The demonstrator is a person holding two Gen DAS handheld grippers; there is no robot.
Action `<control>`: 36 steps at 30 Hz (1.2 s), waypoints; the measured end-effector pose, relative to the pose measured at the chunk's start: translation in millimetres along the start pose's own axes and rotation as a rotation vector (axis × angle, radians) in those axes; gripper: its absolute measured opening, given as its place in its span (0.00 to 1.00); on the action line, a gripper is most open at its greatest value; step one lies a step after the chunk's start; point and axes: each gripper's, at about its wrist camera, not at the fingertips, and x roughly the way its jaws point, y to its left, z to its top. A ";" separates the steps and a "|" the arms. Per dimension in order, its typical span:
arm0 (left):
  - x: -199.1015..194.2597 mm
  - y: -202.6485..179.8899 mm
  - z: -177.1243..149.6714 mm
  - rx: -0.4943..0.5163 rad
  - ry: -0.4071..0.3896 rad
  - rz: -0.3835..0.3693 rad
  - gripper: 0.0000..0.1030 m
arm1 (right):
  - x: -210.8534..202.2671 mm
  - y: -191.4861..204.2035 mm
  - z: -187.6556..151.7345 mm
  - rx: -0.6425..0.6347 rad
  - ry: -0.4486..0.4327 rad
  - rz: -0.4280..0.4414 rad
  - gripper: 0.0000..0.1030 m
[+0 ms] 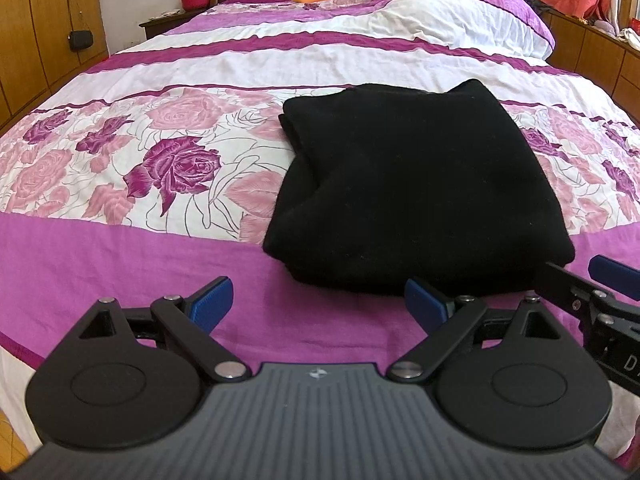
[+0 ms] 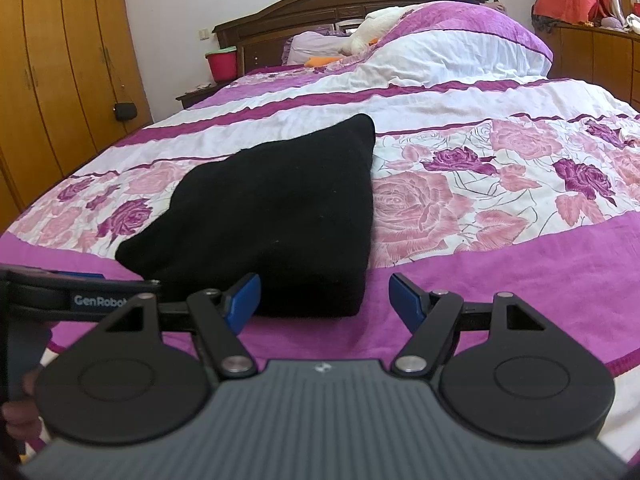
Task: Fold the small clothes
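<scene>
Left wrist view
Garment: a black cloth (image 1: 416, 184) folded into a thick, roughly square bundle, its surface soft and slightly fuzzy.
Layers: stacked edges show along the bundle's left side, where one fold bulges over another; the near edge is rounded and full.
Place: it lies on the bed cover (image 1: 120, 248), its near part on the plain magenta band and its far part over the rose print.
Left gripper (image 1: 320, 306): jaws spread wide apart with nothing between the blue pads; the right pad sits just in front of the bundle's near edge, and I cannot tell whether it touches.
Right gripper (image 1: 608, 280): seen only in part at the right edge, close to the bundle's near right corner.

Right wrist view
Garment: the same black bundle (image 2: 276, 216), here tapering toward a far corner that stands up in a blunt point; its right side is a straight, clean edge.
Place: left of centre on the bed cover (image 2: 520, 248), across the border of magenta band and rose print.
Right gripper (image 2: 324, 302): jaws apart and holding nothing; the left blue pad sits against the bundle's near edge, the right pad over bare cover.
Left gripper (image 2: 80, 280): its arm reaches in from the left edge, near the bundle's near left corner.
Hand (image 2: 20, 412): partly visible at the lower left edge.
</scene>
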 end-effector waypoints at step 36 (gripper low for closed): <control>-6.8 -3.7 -4.3 0.021 -0.024 -0.021 0.92 | -3.9 2.1 -1.6 -0.008 -0.005 -0.005 0.71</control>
